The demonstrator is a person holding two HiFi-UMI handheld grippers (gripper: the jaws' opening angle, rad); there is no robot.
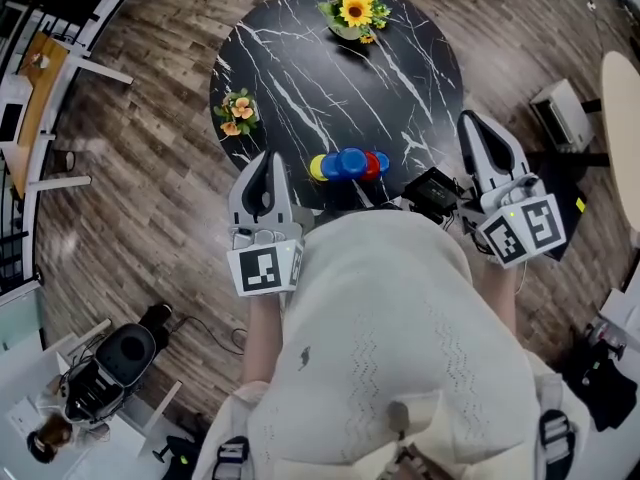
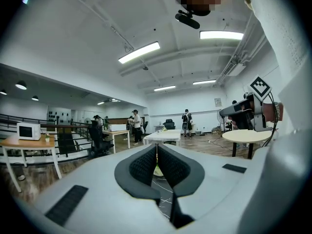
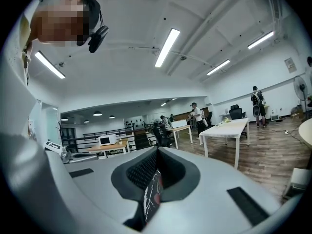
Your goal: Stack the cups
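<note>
The middle of the table (image 1: 400, 98) is free. The sunflowers (image 1: 352, 10) block the far edge, the small flower pot (image 1: 237, 113) the left edge, the cups (image 1: 348, 164) the near edge.

No legible words, brands or numbers. Only black-and-white square markers on the cube (image 1: 265, 268) of the left gripper (image 1: 262, 160) and on that of the right gripper (image 1: 472, 120); wall sign (image 2: 217, 102) too small to read.

1. Your left gripper (image 1: 264, 160): jaws shut together, nothing between them, pointing about level; your forearm (image 1: 262, 340) trails straight behind the claw.
2. Your right gripper (image 1: 470, 120): jaws likewise shut, empty, level; its marker cube (image 1: 522, 230) sits behind the claw.
</note>
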